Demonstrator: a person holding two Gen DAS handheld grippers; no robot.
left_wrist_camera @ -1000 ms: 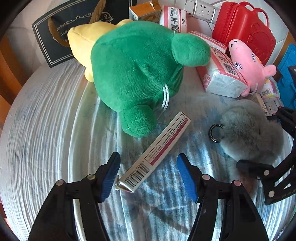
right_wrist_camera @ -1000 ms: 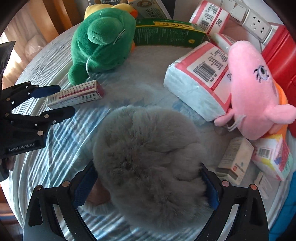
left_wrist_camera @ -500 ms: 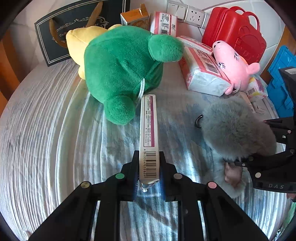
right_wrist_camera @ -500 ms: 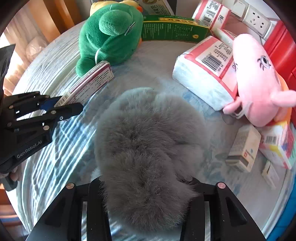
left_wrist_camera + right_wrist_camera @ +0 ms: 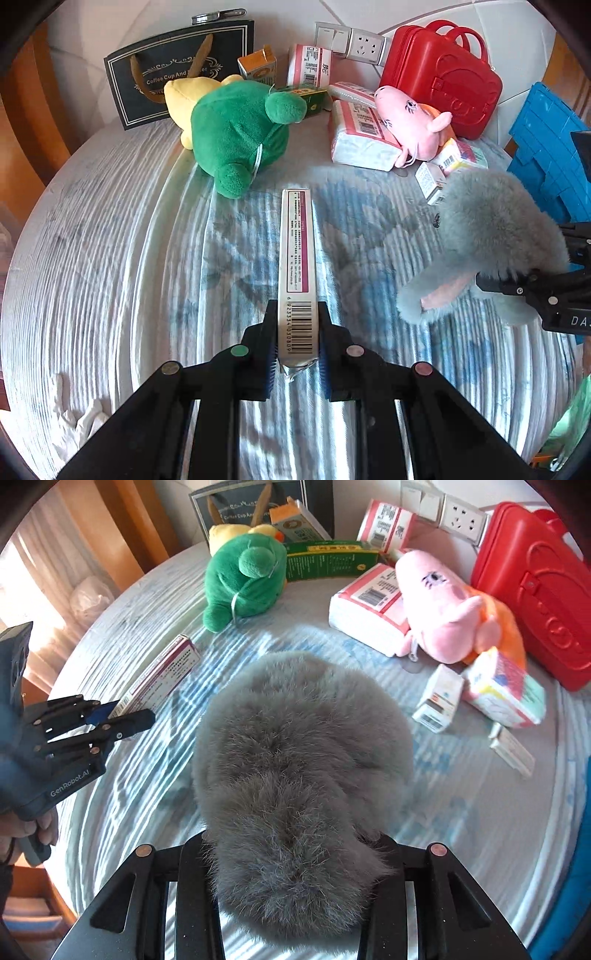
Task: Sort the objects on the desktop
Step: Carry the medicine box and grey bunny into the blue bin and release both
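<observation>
Over the middle of the table: both grippers carried their picks clear of the striped cloth (image 5: 110, 258).
Left gripper (image 5: 295, 350): jaws clamped tight on the barcode end of the long white-and-maroon carton (image 5: 297, 266), which stuck straight out ahead of the fingers.
Right gripper (image 5: 291, 864): jaws closing narrowly into the grey furry plush (image 5: 303, 760), pads sunk in the fur, so the toy was held between them.
Step in hand: judged as the lift after a double pick, each item off the cloth and ready to be carried to its group.
Next move: likely called for taking the carton toward the other boxes and the plush toward the soft toys, keeping the two hands apart so the loads would not brush.
Far edge of the table: green plush (image 5: 236, 136) lay against a yellow plush (image 5: 184, 96), with a dark paper bag (image 5: 177, 70) behind them.
Far right corner: pink pig plush (image 5: 443, 616) rested on a tissue pack (image 5: 365, 605), beside a red case (image 5: 532, 587).
Right edge: small boxes (image 5: 439, 701) lay scattered near a blue crate (image 5: 546, 147).
In the way: the green plush sat just past the carton's far tip.
Risk: the soft fur could slip from a shallow pinch.
</observation>
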